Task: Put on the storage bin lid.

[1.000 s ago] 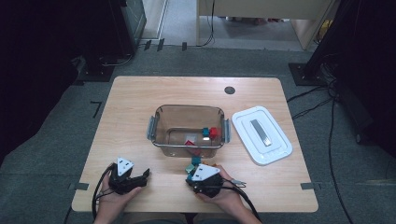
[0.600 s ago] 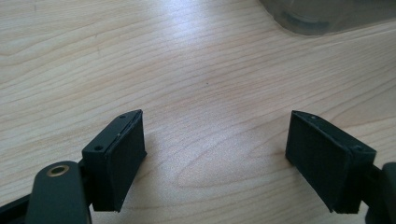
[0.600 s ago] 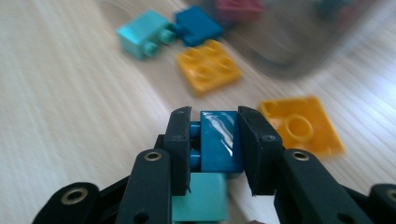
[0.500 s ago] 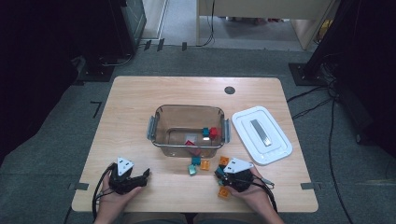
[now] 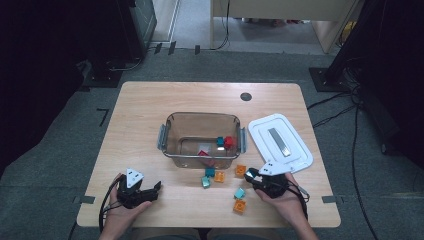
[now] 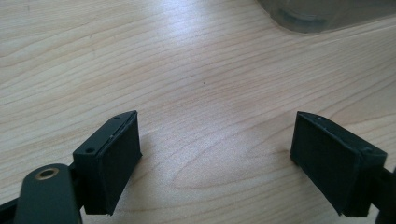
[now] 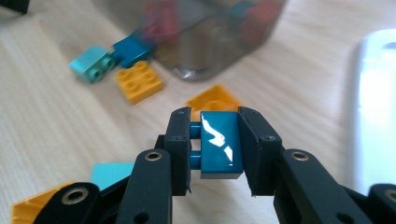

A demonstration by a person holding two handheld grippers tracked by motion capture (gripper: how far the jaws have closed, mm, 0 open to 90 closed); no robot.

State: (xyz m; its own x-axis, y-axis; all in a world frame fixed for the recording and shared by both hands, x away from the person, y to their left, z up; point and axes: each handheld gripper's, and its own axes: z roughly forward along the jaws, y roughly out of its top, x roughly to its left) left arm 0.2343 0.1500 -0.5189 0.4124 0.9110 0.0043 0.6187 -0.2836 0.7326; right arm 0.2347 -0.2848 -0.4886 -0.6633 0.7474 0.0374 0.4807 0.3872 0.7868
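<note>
Could slip: teal brick [image 7: 218, 143] pinched by its stud side and back only, so a jolt might twist it out before the bin [image 5: 202, 131]. Right gripper [image 5: 251, 176] clamped on that brick, near the front edge right of centre. Left gripper [image 6: 219, 158] wide apart, just opened further, nothing between, low over bare tabletop [image 6: 196, 74] near the front left corner

right claw [image 7: 214, 144] | moved right with teal brick [image 7: 220, 143] | off loose bricks [image 5: 220, 176]

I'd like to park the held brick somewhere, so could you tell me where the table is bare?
Bare wood lies left of the clear bin, beyond it toward the far edge, and around the left claw. It is crowded in front of the bin, among the loose bricks.
</note>
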